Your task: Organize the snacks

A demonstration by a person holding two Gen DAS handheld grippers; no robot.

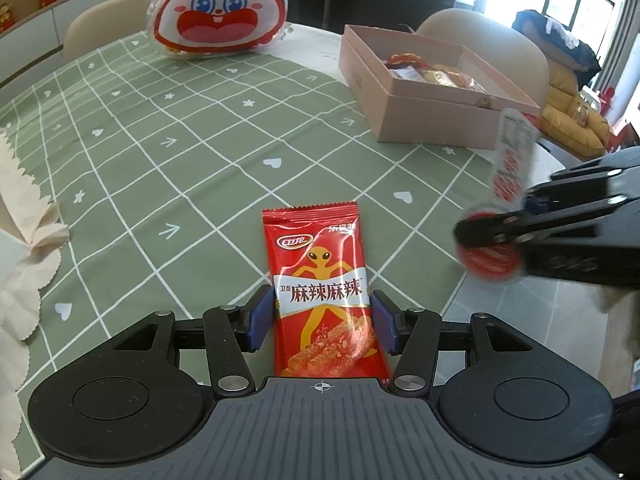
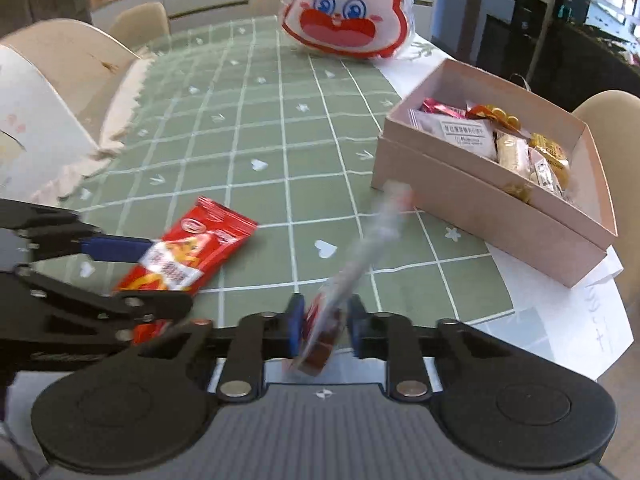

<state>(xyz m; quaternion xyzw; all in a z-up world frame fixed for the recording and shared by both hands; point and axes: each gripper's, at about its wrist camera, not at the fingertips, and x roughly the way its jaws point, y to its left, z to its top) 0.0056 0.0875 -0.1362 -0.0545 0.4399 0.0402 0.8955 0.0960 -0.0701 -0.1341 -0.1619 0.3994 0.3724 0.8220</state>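
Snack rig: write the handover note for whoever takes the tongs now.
Left tongs: shut on the red spicy-strip packet, low over the green tablecloth.
Right tongs: shut on a slim clear-and-red packet, blurred, pointing towards the pink box.
Done: several wrapped snacks already lie in the box.
Left: put both held packets into it. The rabbit bag stands at the far end.

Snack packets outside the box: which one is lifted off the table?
The blurred packet clamped in the right gripper, raised and standing on edge. The red spicy-strip packet lies flat on the tablecloth between the left gripper fingers.
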